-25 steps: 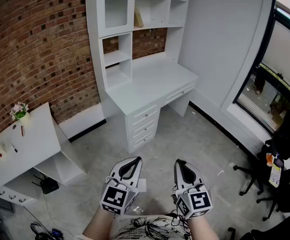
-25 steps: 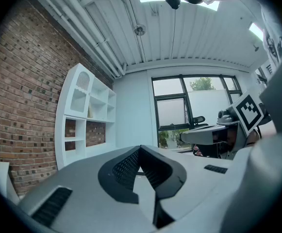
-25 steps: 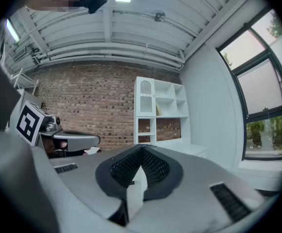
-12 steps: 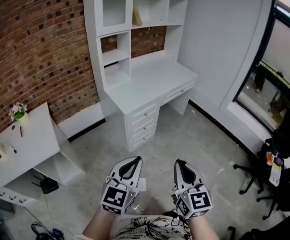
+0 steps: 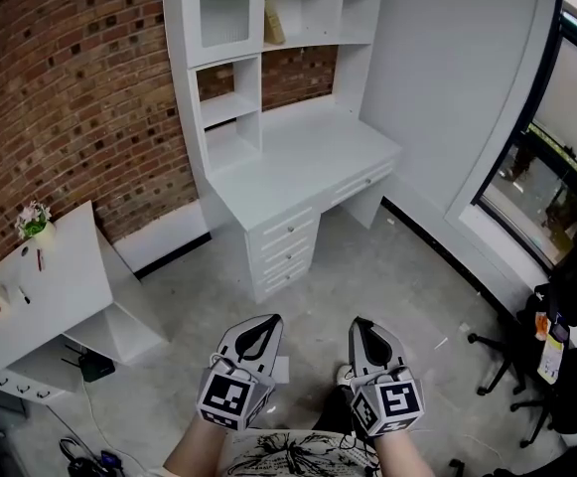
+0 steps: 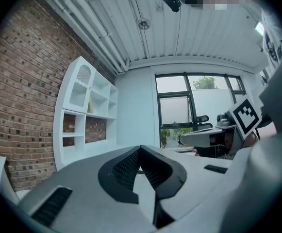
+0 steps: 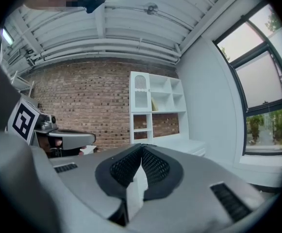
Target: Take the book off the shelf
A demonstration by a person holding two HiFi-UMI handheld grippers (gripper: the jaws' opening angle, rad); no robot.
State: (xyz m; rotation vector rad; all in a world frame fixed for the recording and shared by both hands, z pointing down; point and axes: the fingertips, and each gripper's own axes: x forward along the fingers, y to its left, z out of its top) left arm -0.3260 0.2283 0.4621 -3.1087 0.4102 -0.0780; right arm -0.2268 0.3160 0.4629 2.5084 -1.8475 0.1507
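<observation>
Red brick wall backs a white bench with drawers, and a white shelf unit stands on it. Well ahead of both sets of fingers and above them, a thin tan thing leans in an upper compartment of the shelf. It is probably the book, though it is too small to tell more. The left gripper and the right gripper sit side by side low over the grey floor, apart from each other, tips toward the bench. The left fingers are pressed together with nothing between them, and the right fingers are likewise closed and empty. Off to the left of the left fingers stands a smaller white bench carrying a small flower pot.
</observation>
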